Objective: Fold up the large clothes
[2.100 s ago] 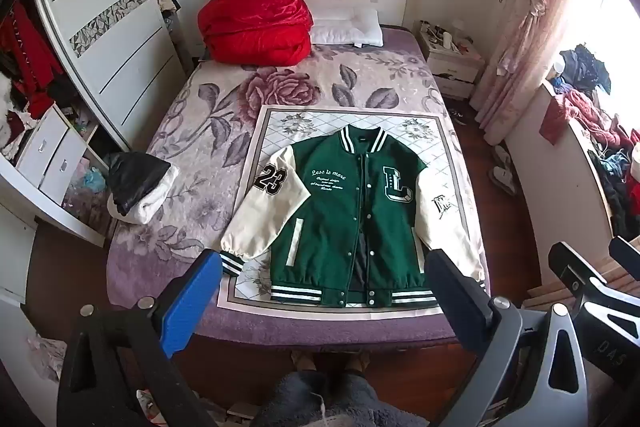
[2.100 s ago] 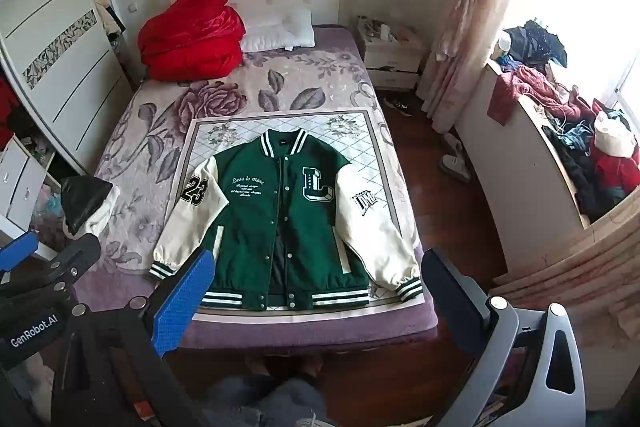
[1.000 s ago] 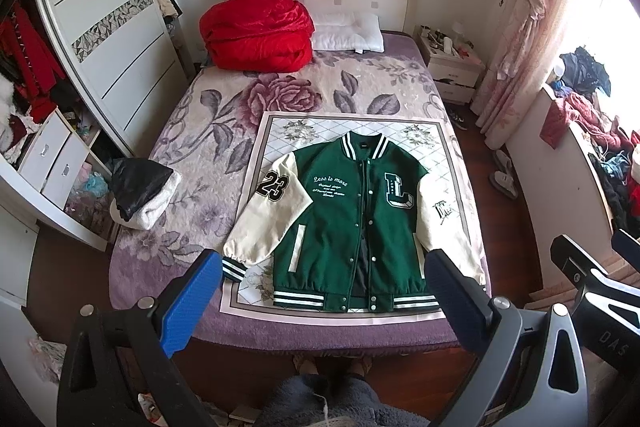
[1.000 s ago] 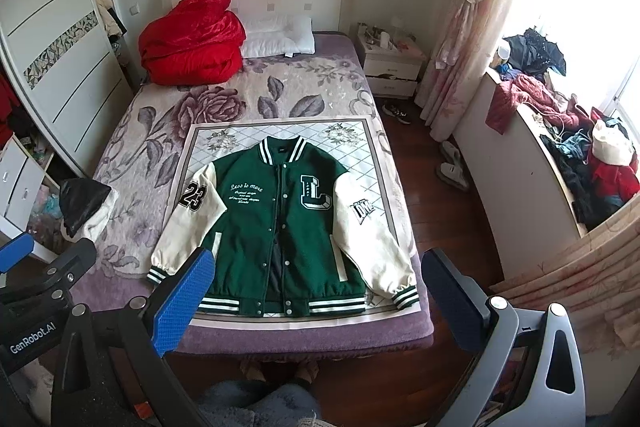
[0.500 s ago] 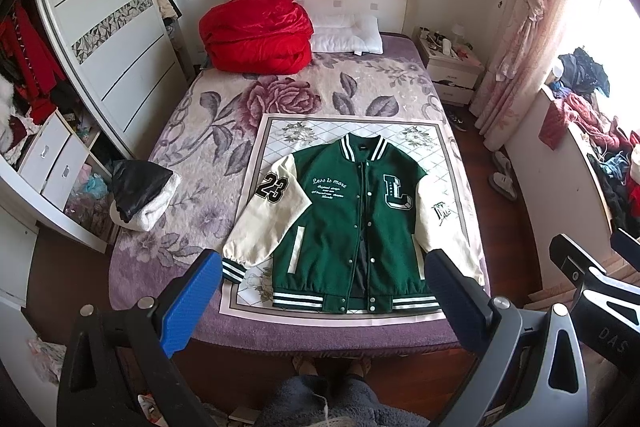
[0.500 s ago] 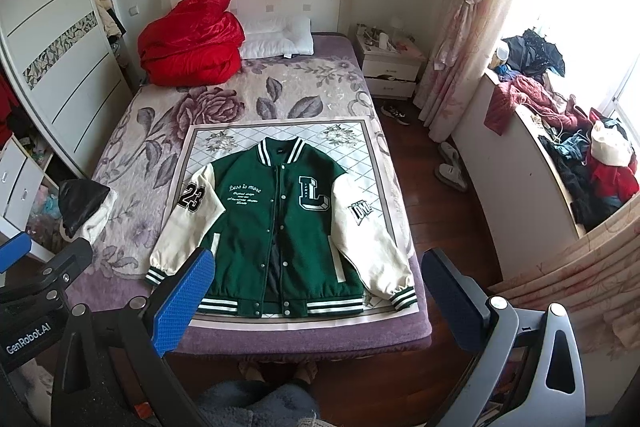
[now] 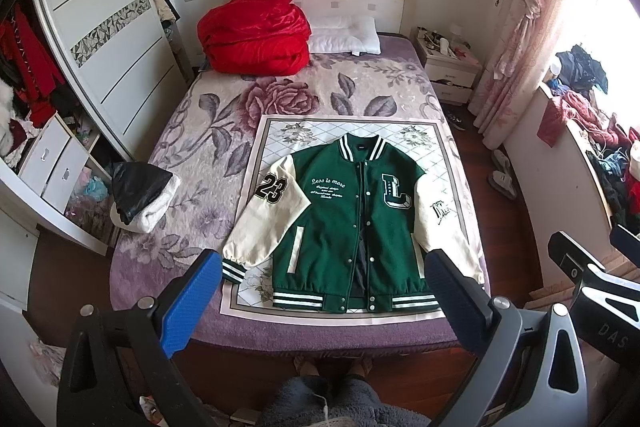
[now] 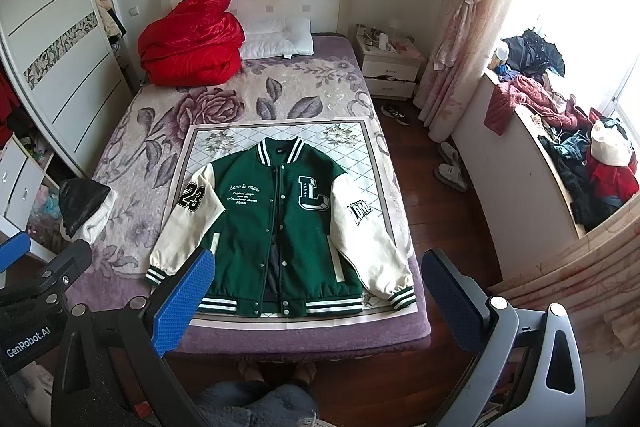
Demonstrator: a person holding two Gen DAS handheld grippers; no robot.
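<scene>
Small chest lettering too fine to read, green woolly varsity jacket [image 7: 352, 223] with cream sleeves lying flat on a quilted mat [image 7: 432, 135] at the bed's foot, left gripper [image 7: 320, 301] and right gripper [image 8: 316, 301] hovering above, jaws spread, holding nothing.

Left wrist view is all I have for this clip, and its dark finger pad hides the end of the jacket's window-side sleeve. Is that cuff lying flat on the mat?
Observer: Yes. The right wrist view shows the whole cuff. It is striped green and white and lies flat on the patterned mat, close to the mat's near corner.
Reviewer: I only see a sliver of the other gripper at my frame's edge. Is it open, and is it holding any cloth?
Observer: The right gripper has its jaws wide apart with nothing between them. It is held back from the varsity jacket, which lies spread out, front up.
</scene>
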